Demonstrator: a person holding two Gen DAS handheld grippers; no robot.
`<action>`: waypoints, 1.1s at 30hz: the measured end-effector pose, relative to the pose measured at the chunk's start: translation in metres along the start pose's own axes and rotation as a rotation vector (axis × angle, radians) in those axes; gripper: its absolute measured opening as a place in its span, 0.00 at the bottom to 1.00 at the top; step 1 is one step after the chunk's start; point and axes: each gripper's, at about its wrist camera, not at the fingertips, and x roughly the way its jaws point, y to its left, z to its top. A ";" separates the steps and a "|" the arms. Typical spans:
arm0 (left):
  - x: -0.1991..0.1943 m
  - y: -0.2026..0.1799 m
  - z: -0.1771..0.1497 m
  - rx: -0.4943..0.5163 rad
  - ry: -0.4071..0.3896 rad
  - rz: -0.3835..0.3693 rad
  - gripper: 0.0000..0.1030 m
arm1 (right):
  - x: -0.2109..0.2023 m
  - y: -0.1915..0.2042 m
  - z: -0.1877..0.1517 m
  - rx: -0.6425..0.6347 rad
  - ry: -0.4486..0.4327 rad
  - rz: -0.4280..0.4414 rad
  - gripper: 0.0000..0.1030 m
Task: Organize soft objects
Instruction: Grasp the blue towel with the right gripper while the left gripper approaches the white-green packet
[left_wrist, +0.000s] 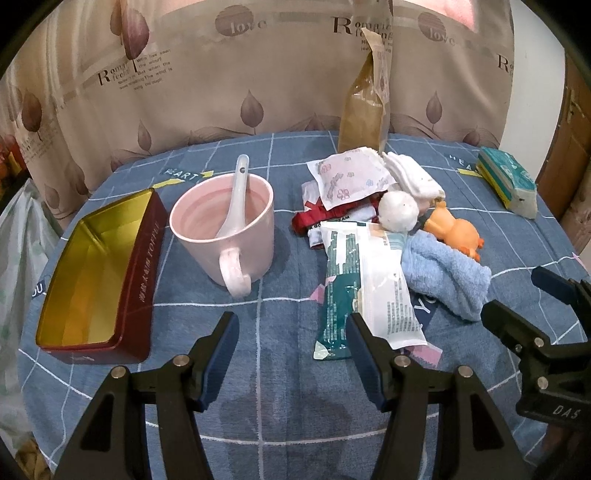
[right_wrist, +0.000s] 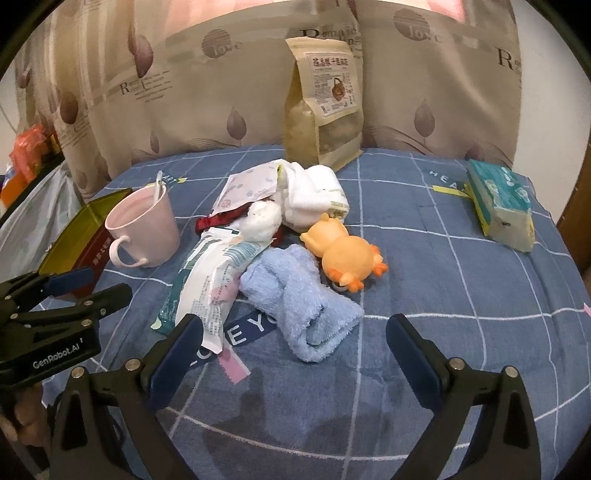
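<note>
A pile of soft items lies mid-table: a rolled blue towel (left_wrist: 447, 277) (right_wrist: 299, 306), an orange rubber toy (left_wrist: 454, 230) (right_wrist: 343, 254), a white fluffy ball (left_wrist: 399, 211) (right_wrist: 262, 219), folded white cloth (left_wrist: 413, 175) (right_wrist: 314, 195), a floral sachet (left_wrist: 351, 177) and a green-white packet (left_wrist: 369, 284) (right_wrist: 210, 273). An empty red tin (left_wrist: 96, 258) with a gold inside sits at the left. My left gripper (left_wrist: 291, 325) (right_wrist: 107, 282) hovers open near the packet's front end. Just in front of the towel, my right gripper (right_wrist: 293, 325) (left_wrist: 513, 291) stands open and empty.
A pink mug (left_wrist: 225, 225) (right_wrist: 144, 225) holding a white spoon stands between tin and pile. A tall brown pouch (right_wrist: 325, 107) stands at the back against the curtain. A tissue pack (right_wrist: 498, 203) lies far right. The blue checked cloth (right_wrist: 443, 295) covers the table.
</note>
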 end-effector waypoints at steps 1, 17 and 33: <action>0.001 0.001 0.000 0.000 0.003 -0.003 0.60 | 0.000 -0.001 0.001 -0.004 -0.001 0.007 0.96; 0.016 0.005 0.000 0.025 0.030 -0.051 0.60 | 0.059 -0.004 0.009 -0.105 0.119 0.138 0.71; 0.037 -0.011 0.003 0.094 0.068 -0.072 0.60 | 0.086 -0.005 0.008 -0.170 0.134 0.133 0.38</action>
